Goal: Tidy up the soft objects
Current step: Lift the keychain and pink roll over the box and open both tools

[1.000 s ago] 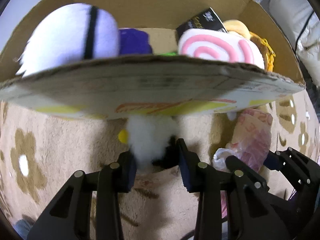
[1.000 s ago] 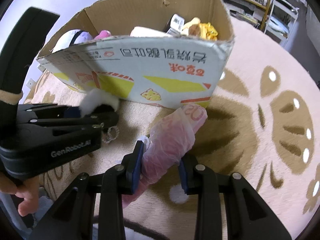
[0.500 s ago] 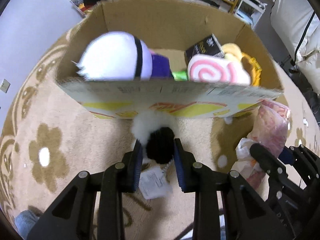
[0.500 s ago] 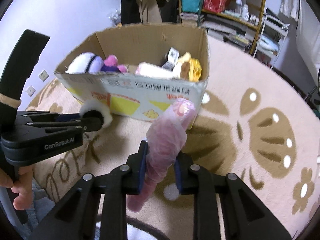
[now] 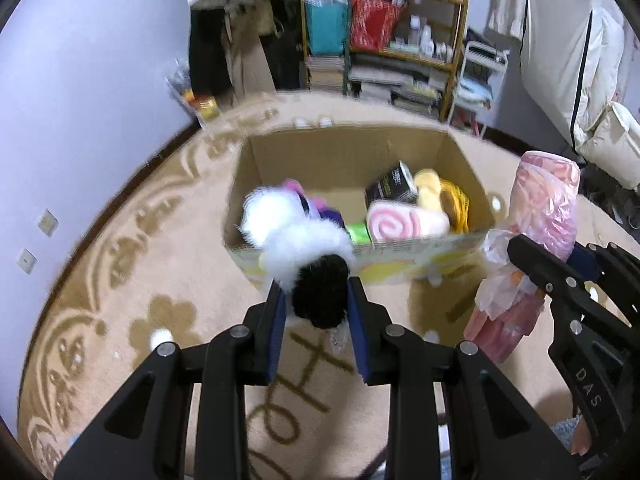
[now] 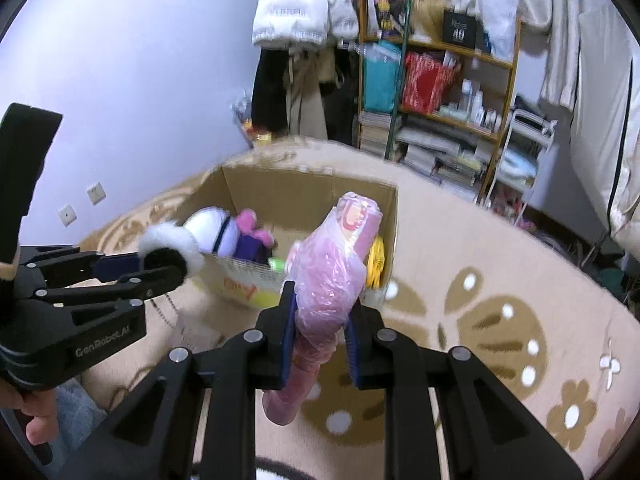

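Observation:
My left gripper (image 5: pixel 314 298) is shut on a fluffy black-and-white plush (image 5: pixel 310 256) and holds it in the air in front of the open cardboard box (image 5: pixel 344 152). My right gripper (image 6: pixel 322 312) is shut on a pink roll wrapped in clear plastic (image 6: pixel 336 280), upright, also raised before the box (image 6: pixel 304 196). The box holds a white round plush (image 5: pixel 268 212), a purple plush, a pink swirl plush (image 5: pixel 404 222), a black carton and yellow toys. The left gripper (image 6: pixel 160 268) and the plush (image 6: pixel 168 240) show in the right wrist view; the pink roll (image 5: pixel 540 216) shows in the left wrist view.
The box stands on a beige rug with brown flower patterns (image 6: pixel 500 320). A shelf with books and bags (image 6: pixel 432 92) and hanging coats stand behind it. A white padded cover (image 5: pixel 572 52) hangs at the right. A purple wall (image 5: pixel 92 60) is at the left.
Both grippers have risen well above the rug with their loads, from the level of the box's front wall to above its rim. The box's inside and the room behind came into view.

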`<state>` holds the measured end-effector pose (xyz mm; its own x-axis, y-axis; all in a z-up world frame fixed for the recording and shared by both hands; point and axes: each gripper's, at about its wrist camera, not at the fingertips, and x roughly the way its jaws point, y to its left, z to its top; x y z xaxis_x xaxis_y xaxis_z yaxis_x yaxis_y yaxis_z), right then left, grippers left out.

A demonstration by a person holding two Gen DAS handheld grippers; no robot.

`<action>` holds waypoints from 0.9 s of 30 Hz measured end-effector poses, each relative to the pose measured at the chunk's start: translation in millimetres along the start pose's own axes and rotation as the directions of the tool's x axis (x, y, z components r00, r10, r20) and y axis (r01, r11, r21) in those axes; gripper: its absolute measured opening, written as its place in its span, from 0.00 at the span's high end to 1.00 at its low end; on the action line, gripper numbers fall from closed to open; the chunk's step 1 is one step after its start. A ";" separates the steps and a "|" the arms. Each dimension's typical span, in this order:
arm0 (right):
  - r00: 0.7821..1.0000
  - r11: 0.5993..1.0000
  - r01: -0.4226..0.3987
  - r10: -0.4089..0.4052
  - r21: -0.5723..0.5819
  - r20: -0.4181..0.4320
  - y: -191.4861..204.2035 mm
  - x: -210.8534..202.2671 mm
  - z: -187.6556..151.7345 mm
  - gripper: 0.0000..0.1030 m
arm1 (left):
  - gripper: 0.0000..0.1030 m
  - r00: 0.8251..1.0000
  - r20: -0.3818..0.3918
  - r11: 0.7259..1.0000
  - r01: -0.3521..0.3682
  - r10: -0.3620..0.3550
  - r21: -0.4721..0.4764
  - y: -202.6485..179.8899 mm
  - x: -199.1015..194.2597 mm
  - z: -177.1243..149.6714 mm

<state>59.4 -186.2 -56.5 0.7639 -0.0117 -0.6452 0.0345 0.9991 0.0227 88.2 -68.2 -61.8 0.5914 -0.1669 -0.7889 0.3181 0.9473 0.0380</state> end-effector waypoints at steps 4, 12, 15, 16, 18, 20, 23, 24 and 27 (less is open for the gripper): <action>0.998 1.000 0.024 -0.024 -0.013 0.062 1.5 -7.7 11.7 0.78 | 0.73 0.997 0.078 1.000 -0.025 0.025 -0.001 1.3 -15.3 11.1; 0.989 0.997 0.078 -0.076 -0.008 0.128 -0.3 -4.9 30.3 0.78 | 0.73 0.977 0.196 0.996 -0.089 0.086 0.005 7.0 -25.4 24.5; 0.985 0.996 0.087 -0.085 -0.005 0.150 -2.2 -0.6 37.7 0.78 | 0.73 0.972 0.216 0.996 -0.090 0.088 -0.003 10.1 -23.5 29.2; 0.984 0.996 0.089 -0.088 -0.005 0.156 -3.3 1.0 40.3 0.78 | 0.73 0.970 0.224 0.995 -0.095 0.092 0.000 10.3 -22.5 30.8; 0.981 0.995 0.097 -0.095 -0.005 0.170 -4.1 4.2 46.2 0.78 | 0.73 0.966 0.239 0.995 -0.099 0.094 0.006 11.2 -19.6 35.5; 0.977 0.994 0.109 -0.106 -0.007 0.186 -4.3 8.2 52.1 0.78 | 0.73 0.965 0.247 0.995 -0.097 0.092 0.007 11.6 -16.6 39.8; 0.974 0.993 0.118 -0.114 -0.008 0.195 -6.0 14.8 58.5 0.78 | 0.73 0.960 0.263 0.995 -0.100 0.094 0.013 10.6 -12.6 46.1; 0.975 0.993 0.117 -0.115 -0.001 0.192 -6.7 17.1 60.3 0.78 | 0.73 0.958 0.270 0.994 -0.107 0.098 0.018 9.6 -11.3 47.7; 0.975 0.994 0.106 -0.105 0.008 0.194 -9.9 22.1 61.5 0.78 | 0.73 0.950 0.294 0.993 -0.118 0.105 0.028 7.3 -7.1 51.3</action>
<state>115.6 -198.8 -24.0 0.8663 -0.1245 -0.4838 0.1204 0.9919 -0.0397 124.3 -74.2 -24.4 0.8128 -0.1398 -0.5655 0.2669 0.9523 0.1482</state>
